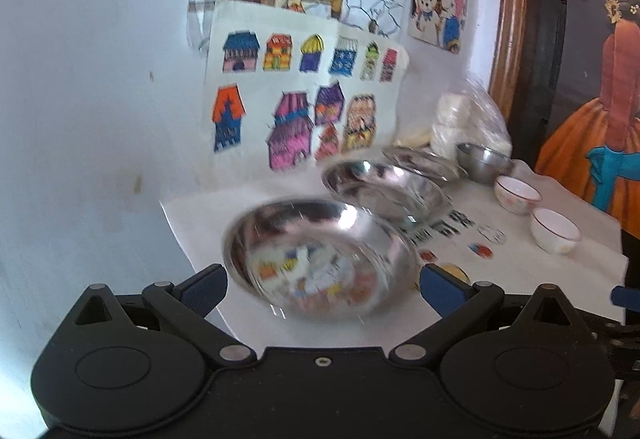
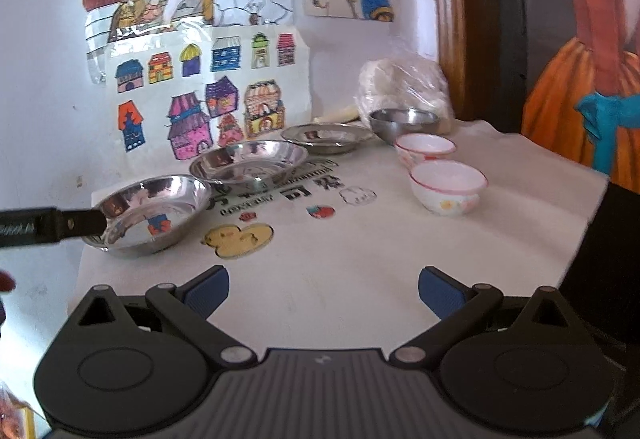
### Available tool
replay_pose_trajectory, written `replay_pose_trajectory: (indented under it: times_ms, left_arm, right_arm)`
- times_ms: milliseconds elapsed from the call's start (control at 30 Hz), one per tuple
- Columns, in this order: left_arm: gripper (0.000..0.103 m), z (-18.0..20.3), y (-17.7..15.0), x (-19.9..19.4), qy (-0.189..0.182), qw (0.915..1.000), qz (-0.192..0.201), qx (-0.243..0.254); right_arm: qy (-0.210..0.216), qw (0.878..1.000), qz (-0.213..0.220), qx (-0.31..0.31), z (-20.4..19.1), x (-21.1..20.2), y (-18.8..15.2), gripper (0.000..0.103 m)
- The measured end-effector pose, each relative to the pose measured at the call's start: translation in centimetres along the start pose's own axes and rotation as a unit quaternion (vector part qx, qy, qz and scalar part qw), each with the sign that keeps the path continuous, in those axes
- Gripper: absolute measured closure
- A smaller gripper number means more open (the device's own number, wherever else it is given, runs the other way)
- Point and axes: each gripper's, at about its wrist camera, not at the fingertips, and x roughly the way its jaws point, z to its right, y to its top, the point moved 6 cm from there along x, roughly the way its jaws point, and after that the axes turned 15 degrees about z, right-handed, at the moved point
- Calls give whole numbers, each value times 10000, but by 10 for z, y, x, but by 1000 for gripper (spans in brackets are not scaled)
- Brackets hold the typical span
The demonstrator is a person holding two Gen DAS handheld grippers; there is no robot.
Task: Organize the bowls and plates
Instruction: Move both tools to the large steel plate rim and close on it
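Observation:
Three shiny steel plates sit in a row along the wall: the nearest [image 2: 148, 213], the middle [image 2: 248, 161] and the far one [image 2: 326, 135]. A steel bowl [image 2: 404, 123] stands behind them, with two white ceramic bowls [image 2: 446, 187] [image 2: 424, 149] to the right. My left gripper [image 1: 322, 289] is open, its blue pads on either side of the nearest steel plate [image 1: 320, 259], which is blurred. One of its fingers [image 2: 72, 225] reaches the plate's left rim in the right wrist view. My right gripper [image 2: 324, 291] is open and empty above the cloth.
A white printed cloth [image 2: 360, 259] covers the table. A plastic bag of white stuff [image 2: 400, 87] lies at the back against a wooden frame [image 2: 448, 19]. Drawings [image 2: 208, 91] hang on the wall behind the plates. The table's right edge [image 2: 584, 223] drops off near the ceramic bowls.

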Motion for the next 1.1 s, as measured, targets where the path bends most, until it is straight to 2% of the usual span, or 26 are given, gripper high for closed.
replay_pose_trajectory:
  times_ms: [133,267,400,633,767,1000,1100]
  left_arm:
    - [1,-12,18,22,46,9998,-19,198]
    - [1,-28,24,47,102,9993,-315,198]
    - [1,-46,20,65,235,9978,-584,201]
    - [1,-59,3,83,187,9947,-1004,127]
    - [9,-64,-2,88,176,9935,-1125,42]
    - [13,-64,-10,96,92,9919,-1260,-102]
    - [19,-64,-13,97,30,9913,-1303,-174]
  right_arm:
    - [231,9997,-12,-77,-6,19,18,0]
    - [501,9987,-80,7,-16,40,31,0]
    - [680,9976,-153,-7,-31,61,39,0]
    - [1018,9942,-337,-104,-65,95,38,0]
    - [1149,9920,-527,-25,-79,111,32,1]
    - [1177,9897,-805,148,-90,128,18,13]
    - [1172,9884,-927,254,-92,134,13,18]
